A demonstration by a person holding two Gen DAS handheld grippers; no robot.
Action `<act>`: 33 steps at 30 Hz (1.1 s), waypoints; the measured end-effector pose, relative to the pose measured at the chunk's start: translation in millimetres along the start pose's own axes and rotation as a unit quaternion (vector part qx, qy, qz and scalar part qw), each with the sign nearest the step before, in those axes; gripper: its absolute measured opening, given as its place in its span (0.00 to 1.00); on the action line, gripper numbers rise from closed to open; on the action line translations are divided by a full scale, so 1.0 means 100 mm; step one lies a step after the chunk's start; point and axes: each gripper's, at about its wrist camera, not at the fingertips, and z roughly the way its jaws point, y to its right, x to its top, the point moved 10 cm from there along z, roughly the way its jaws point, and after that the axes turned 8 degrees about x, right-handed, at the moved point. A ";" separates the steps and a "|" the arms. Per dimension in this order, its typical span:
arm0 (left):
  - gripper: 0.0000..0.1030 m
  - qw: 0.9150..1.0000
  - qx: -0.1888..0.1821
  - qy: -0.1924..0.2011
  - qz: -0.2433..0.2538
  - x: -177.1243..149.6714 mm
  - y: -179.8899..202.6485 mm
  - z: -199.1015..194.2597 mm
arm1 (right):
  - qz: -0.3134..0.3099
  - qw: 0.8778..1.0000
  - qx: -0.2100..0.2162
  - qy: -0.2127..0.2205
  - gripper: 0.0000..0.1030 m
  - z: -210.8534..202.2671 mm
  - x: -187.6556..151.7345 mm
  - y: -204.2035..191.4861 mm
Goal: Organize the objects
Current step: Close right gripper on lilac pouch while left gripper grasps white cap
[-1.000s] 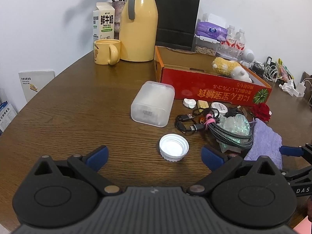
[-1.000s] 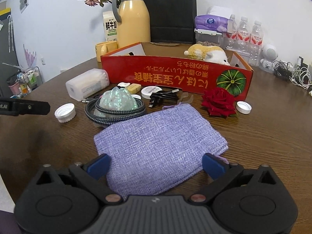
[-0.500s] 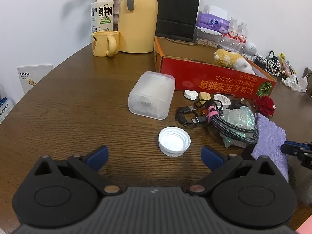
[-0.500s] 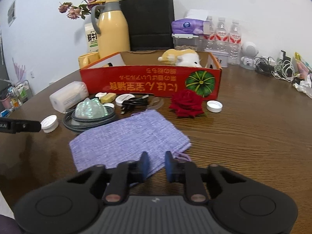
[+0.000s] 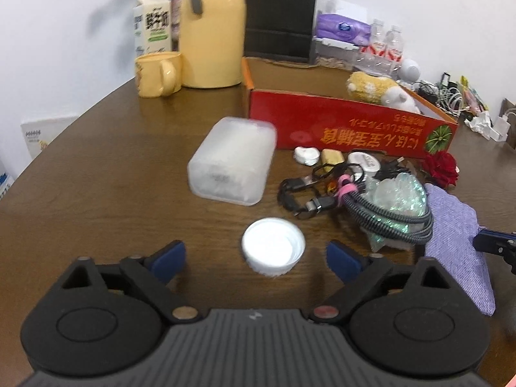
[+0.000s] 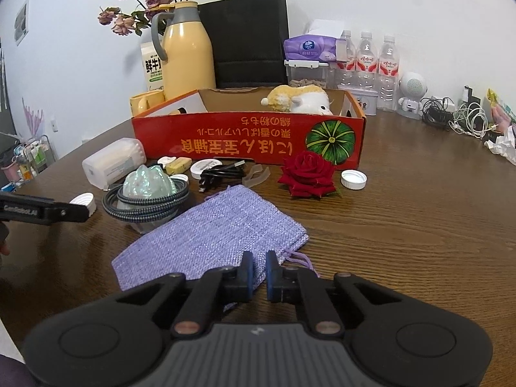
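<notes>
A white bottle cap (image 5: 273, 251) lies on the brown table between the blue pads of my left gripper (image 5: 256, 258). Its jaws are closing and the pads stand clear of the cap on both sides. My right gripper (image 6: 259, 267) is shut on the near edge of a flat purple woven pouch (image 6: 213, 235), which lies on the table. The pouch (image 5: 451, 225) also shows at the right of the left wrist view, with the right gripper's tip at its edge. A red cardboard box (image 6: 225, 142) holding a plush toy (image 6: 300, 100) stands behind.
A translucent plastic case (image 5: 232, 161), a coiled cable around an iridescent clip (image 6: 145, 193), small chargers, a red rose (image 6: 308, 174) and a second white cap (image 6: 353, 179) lie before the box. Yellow jug (image 5: 213, 32), mug (image 5: 158, 74), milk carton, bottles and cords line the back.
My right gripper went from wide open to shut on the pouch's near edge. My left gripper came closer to the white cap and its jaws narrowed a little.
</notes>
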 end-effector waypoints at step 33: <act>0.40 1.000 -0.019 0.017 0.000 -0.02 0.00 -0.04 | -0.035 0.998 0.024 -0.047 0.99 0.28 0.01 -0.26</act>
